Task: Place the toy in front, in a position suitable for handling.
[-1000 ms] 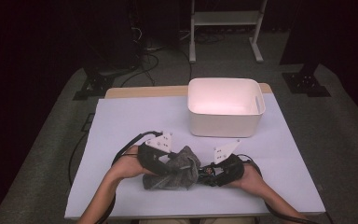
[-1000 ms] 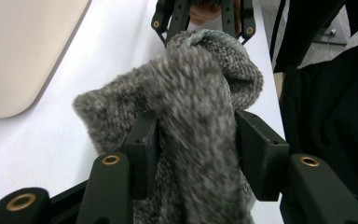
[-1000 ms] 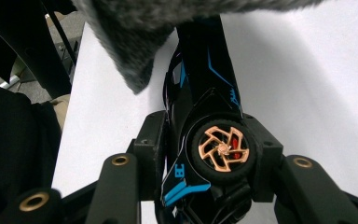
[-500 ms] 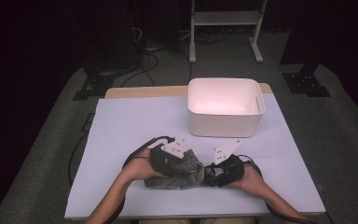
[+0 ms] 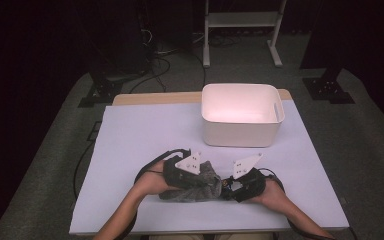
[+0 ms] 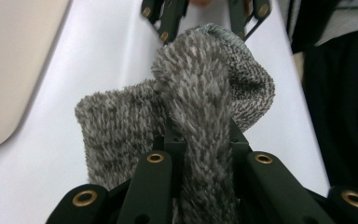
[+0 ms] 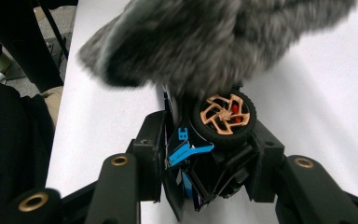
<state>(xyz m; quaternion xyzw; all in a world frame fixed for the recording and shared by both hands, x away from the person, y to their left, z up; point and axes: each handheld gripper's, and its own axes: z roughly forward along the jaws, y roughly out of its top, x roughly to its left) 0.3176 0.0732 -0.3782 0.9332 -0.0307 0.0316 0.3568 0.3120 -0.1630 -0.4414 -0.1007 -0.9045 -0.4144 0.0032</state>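
Note:
A grey fuzzy sock (image 5: 200, 184) lies near the table's front edge between my two grippers. My left gripper (image 5: 206, 181) is shut on a thick fold of the sock (image 6: 205, 88); its jaws have just been closing with that fold between them. My right gripper (image 5: 227, 187) is shut on a toy car (image 7: 214, 128) with a blue-and-black body and an orange-spoked wheel. The sock (image 7: 214, 37) drapes over the car's far end. In the left gripper view, the right gripper's fingers (image 6: 168, 18) show just beyond the sock.
A white plastic bin (image 5: 242, 134) stands at the back right of the white table cover (image 5: 140, 135). Beyond the table are a stand's legs (image 5: 240, 20) and cables on a dark floor. My forearms come in over the front edge.
My left gripper has slid to the right along the sock toward the right gripper and has closed on it. The right gripper has kept still.

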